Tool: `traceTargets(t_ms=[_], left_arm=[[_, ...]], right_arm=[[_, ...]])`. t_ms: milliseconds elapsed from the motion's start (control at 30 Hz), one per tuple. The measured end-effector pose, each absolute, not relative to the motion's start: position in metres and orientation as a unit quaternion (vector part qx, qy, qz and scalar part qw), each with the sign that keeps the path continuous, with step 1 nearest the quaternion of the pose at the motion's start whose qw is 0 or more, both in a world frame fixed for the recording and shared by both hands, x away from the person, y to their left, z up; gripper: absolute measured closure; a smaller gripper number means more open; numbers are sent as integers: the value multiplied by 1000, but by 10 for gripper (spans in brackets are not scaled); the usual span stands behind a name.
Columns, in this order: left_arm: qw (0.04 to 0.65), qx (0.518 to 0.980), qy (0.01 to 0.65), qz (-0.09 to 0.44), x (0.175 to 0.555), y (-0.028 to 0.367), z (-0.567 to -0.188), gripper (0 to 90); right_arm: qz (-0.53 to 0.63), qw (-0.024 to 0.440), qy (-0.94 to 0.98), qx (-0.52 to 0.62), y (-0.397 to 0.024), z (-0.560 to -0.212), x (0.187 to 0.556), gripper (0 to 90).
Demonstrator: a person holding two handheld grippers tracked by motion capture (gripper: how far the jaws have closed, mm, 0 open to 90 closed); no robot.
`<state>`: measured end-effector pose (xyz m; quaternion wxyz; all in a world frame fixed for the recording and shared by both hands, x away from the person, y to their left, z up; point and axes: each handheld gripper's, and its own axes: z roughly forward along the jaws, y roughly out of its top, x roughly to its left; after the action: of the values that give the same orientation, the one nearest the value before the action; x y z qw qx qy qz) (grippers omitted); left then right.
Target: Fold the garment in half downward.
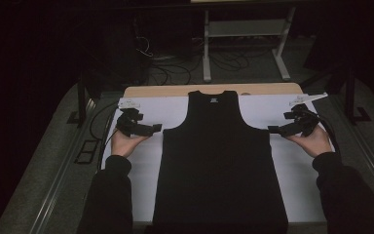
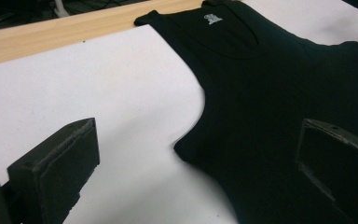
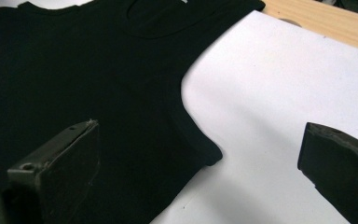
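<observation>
Black tank top [image 1: 219, 161] flat on white sheet [image 1: 292, 175] mid-table, whole outline in the high view, printed neck label [image 2: 213, 18] legible in the left gripper view; left gripper [image 1: 152, 129] and right gripper [image 1: 276, 130] flank its armholes, jaws spread wide, holding nothing.

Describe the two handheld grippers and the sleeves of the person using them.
Both the left gripper and the right gripper are black, blocky tools, each topped by a pale grey three-cornered plate. A dark cable trails from each. Up close, the jaws are flat, rectangular black blocks with worn, pale-scuffed edges. The person wears long dark sleeves reaching to the wrists.
</observation>
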<state>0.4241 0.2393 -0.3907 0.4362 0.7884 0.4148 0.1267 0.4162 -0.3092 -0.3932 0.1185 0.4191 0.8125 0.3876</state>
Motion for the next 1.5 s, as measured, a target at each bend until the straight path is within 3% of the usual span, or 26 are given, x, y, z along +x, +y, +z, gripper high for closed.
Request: traceTargets(t_ms=[767, 1067, 1500], left_arm=[[417, 798, 424, 98, 438, 222, -424, 0], [405, 804, 426, 90, 441, 217, -433, 4], [401, 799, 441, 79, 444, 210, -445, 200]], right_arm=[[360, 88, 819, 438, -302, -428, 433, 0], [356, 83, 818, 444, -302, -436, 434, 87], [350, 89, 817, 449, -299, -439, 435, 261]])
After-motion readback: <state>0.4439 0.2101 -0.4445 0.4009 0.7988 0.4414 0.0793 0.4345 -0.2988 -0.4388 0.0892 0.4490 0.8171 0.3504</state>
